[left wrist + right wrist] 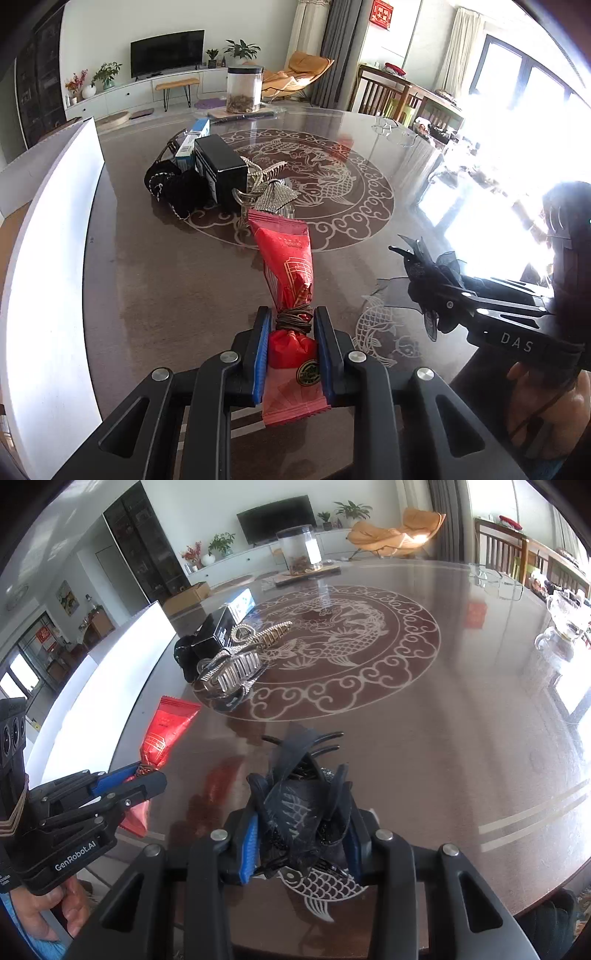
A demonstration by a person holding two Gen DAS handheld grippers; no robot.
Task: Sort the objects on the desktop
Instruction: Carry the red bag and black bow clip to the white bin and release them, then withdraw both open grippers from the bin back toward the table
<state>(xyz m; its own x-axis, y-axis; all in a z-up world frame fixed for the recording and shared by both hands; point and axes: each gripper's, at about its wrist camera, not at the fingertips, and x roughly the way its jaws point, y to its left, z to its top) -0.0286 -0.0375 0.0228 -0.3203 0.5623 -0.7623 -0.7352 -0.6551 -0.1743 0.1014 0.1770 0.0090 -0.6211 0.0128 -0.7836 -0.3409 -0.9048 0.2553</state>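
Red snack packet [288,266], bound with a brown hair tie [294,320], sits clamped between the left gripper [293,354] pads, its long end jutting ahead, while the right gripper [301,843] jaws pinch a black bow hair clip [299,805] above the table [424,738].

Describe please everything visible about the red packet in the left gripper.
The red packet is a long foil-like wrapper with gold line print and crimped ends. A brown coiled hair tie wraps its narrow waist. A round dark seal sits near the lower end. The left gripper is shut on it, blue pads pressing both sides, and it is held above the table.
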